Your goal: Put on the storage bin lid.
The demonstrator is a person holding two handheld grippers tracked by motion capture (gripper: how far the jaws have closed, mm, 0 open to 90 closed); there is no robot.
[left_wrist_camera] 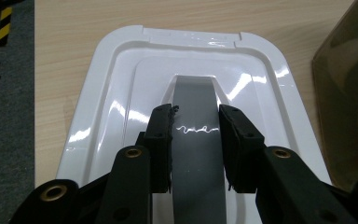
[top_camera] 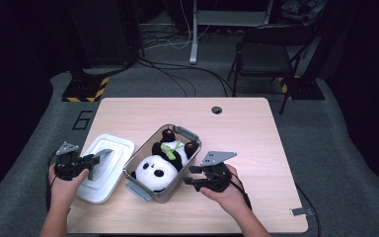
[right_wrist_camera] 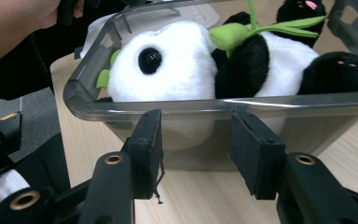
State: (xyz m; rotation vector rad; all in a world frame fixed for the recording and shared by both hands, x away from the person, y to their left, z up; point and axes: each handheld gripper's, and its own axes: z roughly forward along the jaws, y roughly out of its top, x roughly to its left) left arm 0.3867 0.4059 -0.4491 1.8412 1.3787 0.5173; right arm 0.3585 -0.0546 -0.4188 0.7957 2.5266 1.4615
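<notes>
The left gripper [left_wrist_camera: 195,140] has its jaws pinched on the grey handle [left_wrist_camera: 196,154] that rises from the middle of the white lid [left_wrist_camera: 121,93]; in the left gripper view both pads press the handle's flanks. The lid lies flat on the table [top_camera: 246,128], just beside the clear storage box [top_camera: 190,134] on the person's left — not yet on it. The right gripper [top_camera: 196,175] sits at the box's near right side, jaws spread and holding nothing; in the right gripper view they point at the box's wall just under the rim, with a gap between the pads and the plastic.

Inside the box lies the toy panda [top_camera: 159,166], on its back, head toward the person, a green stalk across its chest. It sits wholly within the walls, though how far its belly rises against the rim I cannot tell.

As I judge it, the packing is done and the closing is what remains: the lid is gripped but unlifted — it must be raised, carried over the box and seated, likely with the right gripper steadying the box.
</notes>
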